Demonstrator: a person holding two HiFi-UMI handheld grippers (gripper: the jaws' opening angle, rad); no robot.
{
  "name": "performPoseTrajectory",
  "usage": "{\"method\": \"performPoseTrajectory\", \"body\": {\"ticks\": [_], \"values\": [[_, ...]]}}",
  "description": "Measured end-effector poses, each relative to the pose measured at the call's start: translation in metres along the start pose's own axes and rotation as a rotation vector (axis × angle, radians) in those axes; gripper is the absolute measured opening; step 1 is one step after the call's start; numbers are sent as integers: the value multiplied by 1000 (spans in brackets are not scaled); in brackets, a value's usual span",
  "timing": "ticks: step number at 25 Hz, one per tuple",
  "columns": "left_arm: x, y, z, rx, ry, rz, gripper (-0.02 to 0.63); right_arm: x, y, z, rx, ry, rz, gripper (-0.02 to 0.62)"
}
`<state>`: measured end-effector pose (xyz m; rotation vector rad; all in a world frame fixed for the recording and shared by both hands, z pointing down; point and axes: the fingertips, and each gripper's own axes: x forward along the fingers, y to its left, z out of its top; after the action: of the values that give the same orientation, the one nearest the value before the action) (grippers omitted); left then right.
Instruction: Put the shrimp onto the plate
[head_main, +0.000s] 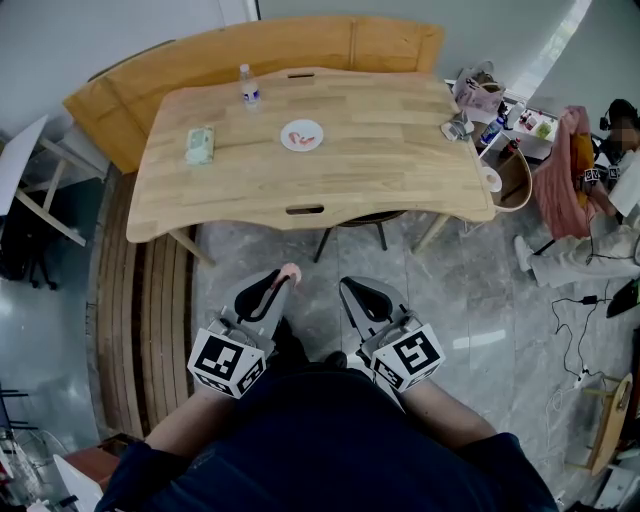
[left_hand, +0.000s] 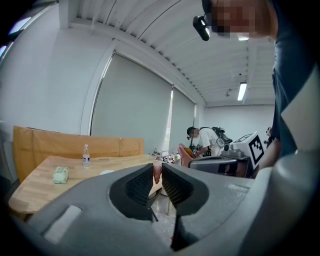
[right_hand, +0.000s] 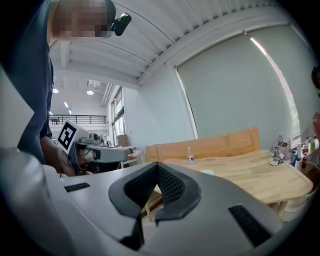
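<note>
Grey floor, well short of the wooden table (head_main: 400, 150), lies under the shrimp (head_main: 290, 270), clamped between the left gripper's (head_main: 283, 279) jaws (only its pink tip shows). Alongside, the right gripper (head_main: 350, 288) is closed on nothing. The far-off plate (head_main: 303, 148) carries something pinkish, too small to identify.

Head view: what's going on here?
A person stands back from the wooden table with a hand-held gripper in each hand. The left hand-held gripper is shut on a pink shrimp; the right hand-held gripper is shut and empty. The white plate on the table already holds something pink.
</note>
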<state>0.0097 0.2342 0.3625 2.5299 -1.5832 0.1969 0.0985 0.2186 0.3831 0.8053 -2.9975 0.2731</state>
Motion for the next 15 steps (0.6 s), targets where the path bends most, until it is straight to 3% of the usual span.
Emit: {"method": "performPoseTrajectory", "body": {"ticks": [8, 15], "values": [[42, 47, 6, 10, -23, -14, 58, 45, -33, 2, -12, 15, -10, 11], [95, 119, 25, 40, -20, -75, 58, 114, -76, 18, -4, 13, -62, 11]]}}
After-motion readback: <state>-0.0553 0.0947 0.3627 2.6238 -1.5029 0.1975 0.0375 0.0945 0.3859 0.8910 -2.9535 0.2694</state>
